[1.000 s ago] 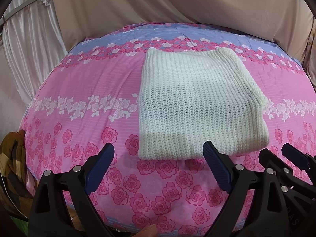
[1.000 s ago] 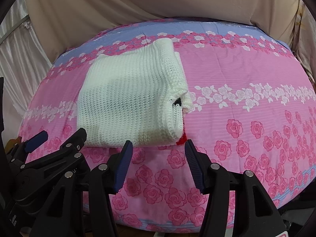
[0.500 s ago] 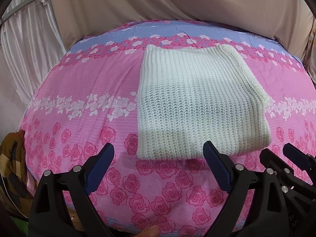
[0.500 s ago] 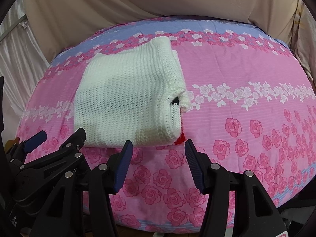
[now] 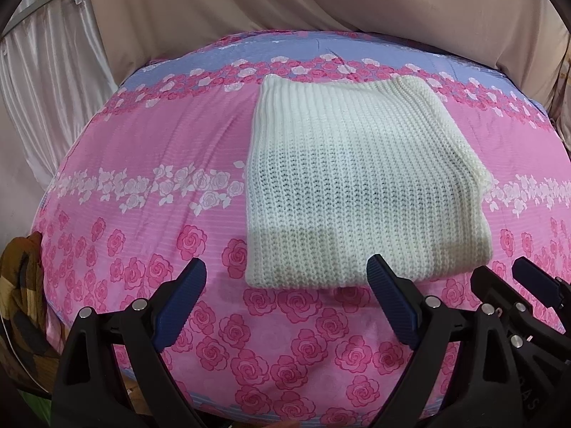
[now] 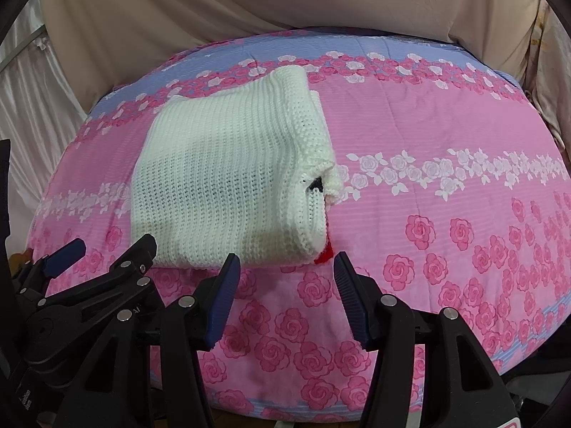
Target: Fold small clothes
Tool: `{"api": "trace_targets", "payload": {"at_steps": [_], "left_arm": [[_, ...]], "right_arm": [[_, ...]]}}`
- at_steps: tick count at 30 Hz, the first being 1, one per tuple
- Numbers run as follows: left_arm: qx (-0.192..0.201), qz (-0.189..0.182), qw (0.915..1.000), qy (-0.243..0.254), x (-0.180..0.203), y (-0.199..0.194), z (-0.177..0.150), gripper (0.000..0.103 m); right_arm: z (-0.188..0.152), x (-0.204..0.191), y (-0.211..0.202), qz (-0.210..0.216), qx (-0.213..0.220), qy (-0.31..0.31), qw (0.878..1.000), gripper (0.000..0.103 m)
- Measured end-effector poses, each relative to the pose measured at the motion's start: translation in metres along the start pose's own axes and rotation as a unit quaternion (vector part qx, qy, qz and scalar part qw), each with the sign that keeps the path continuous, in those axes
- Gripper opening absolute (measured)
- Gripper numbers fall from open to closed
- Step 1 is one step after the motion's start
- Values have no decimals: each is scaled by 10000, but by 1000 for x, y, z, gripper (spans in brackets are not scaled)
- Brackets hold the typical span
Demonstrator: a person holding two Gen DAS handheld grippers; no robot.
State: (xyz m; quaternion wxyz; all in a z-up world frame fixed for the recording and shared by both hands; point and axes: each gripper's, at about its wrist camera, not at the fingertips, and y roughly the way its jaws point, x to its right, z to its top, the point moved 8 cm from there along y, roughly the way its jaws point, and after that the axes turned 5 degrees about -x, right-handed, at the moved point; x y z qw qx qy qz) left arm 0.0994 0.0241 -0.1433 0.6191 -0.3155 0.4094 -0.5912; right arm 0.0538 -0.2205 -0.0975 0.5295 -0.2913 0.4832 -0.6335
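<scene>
A white knitted garment [image 5: 357,178] lies folded into a rectangle on the pink rose-print bedcover [image 5: 150,149]. It also shows in the right wrist view [image 6: 232,182], with a bit of black and a bit of red cloth [image 6: 324,254] peeking from its right side. My left gripper [image 5: 287,287] is open and empty, held just short of the garment's near edge. My right gripper [image 6: 285,280] is open and empty, near the garment's near right corner. Each gripper shows at the edge of the other's view.
Beige cloth [image 5: 321,7] hangs behind the bed and pale curtains [image 5: 43,82] hang on the left. A brown patterned cloth [image 5: 21,285] lies off the bed's left edge. The bedcover [image 6: 446,214] stretches right of the garment.
Both views have shifted slightly; the garment sits a little lower and closer to the grippers. The garment itself has not moved, and both grippers stay open.
</scene>
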Motion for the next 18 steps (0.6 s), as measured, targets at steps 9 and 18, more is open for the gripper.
{"api": "trace_targets", "payload": {"at_steps": [9,18], "left_arm": [[-34,-34,10000,-37,-1,4,-1,89],[-54,11,10000,-43,-1,6,-1,87]], "right_arm": [[1,-3,3,-25,-36,-26,10000,54],[1,-4,6,-46,-67,-58,10000,54]]}}
